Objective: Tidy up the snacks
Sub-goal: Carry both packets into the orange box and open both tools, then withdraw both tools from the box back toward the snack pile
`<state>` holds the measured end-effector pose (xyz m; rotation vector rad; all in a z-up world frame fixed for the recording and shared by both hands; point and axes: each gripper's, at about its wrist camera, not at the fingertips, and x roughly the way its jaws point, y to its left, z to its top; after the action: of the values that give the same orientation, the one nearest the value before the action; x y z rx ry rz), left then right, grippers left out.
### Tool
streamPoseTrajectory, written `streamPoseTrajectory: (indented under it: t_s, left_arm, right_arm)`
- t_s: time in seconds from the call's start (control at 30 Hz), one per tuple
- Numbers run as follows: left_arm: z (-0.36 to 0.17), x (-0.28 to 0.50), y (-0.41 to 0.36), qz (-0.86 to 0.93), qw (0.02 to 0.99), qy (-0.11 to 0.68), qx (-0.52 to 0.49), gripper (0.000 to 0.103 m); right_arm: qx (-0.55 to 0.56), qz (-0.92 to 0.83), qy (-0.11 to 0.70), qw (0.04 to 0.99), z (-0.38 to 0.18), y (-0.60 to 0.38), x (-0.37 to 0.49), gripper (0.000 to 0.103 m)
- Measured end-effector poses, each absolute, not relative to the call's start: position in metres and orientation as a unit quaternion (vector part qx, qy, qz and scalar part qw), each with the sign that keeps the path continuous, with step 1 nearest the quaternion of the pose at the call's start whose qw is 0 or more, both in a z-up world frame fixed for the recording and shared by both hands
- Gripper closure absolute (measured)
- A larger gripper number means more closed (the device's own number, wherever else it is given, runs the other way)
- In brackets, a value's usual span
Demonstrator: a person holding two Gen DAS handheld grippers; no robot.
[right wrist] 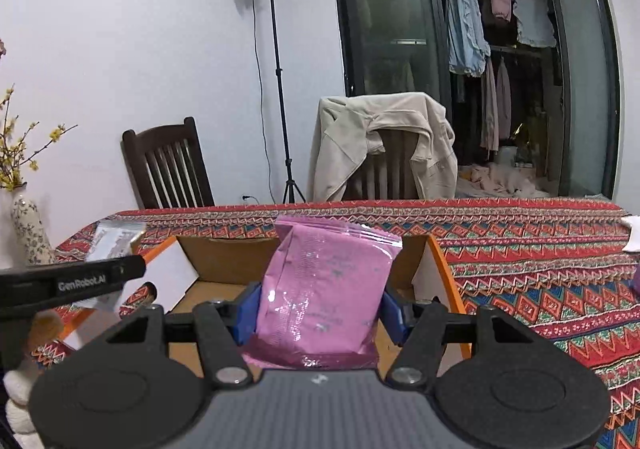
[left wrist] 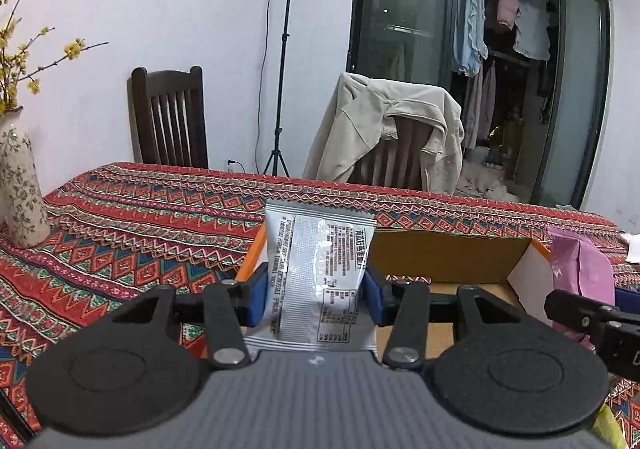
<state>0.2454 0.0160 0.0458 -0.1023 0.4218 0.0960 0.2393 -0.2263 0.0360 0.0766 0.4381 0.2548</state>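
Note:
My left gripper is shut on a silver snack packet with printed text, held upright over the left side of an open cardboard box with orange edges. My right gripper is shut on a pink snack bag, held upright over the same box. The pink bag and part of the right gripper show at the right of the left wrist view. The silver packet and the left gripper's arm show at the left of the right wrist view.
The table carries a red patterned cloth. A floral vase with yellow blossoms stands at the left. Two chairs stand behind the table, one draped with a beige jacket. A light stand is by the wall.

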Motion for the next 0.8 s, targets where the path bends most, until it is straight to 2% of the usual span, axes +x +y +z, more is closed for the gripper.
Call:
streamPoseTrajectory:
  t_s: [0.03,0.1,0.13,0.17,0.2,0.23,0.8]
  left_arm:
    - [0.045,0.245,0.016,0.047,0.976,0.207,-0.052,0.053]
    - [0.044,0.24,0.016,0.044,0.978,0.199,-0.051,0.04]
    - [0.043,0.238,0.016,0.043,0.979,0.193,-0.05,0.021]
    - [0.042,0.235,0.017,0.044,0.981,0.183,-0.05,0.004]
    - [0.043,0.232,0.015,0.044,0.982,0.173,-0.051,0.0]
    - [0.043,0.228,0.014,0.043,0.985,0.161,-0.051,0.0]
    - [0.055,0.205,0.012,0.024,0.99,0.127,-0.062,0.0]
  right_arm:
    - [0.04,0.128,0.217,0.967,0.035,-0.227,0.24,0.042]
    - [0.043,0.131,0.213,0.967,0.033,-0.229,0.238,0.033]
    - [0.046,0.132,0.213,0.967,0.032,-0.231,0.238,0.017]
    - [0.049,0.135,0.21,0.967,0.03,-0.232,0.236,0.005]
    - [0.05,0.137,0.207,0.967,0.031,-0.233,0.235,0.002]
    - [0.052,0.139,0.206,0.967,0.03,-0.233,0.235,0.0]
    - [0.049,0.137,0.181,0.973,0.037,-0.237,0.213,0.0]
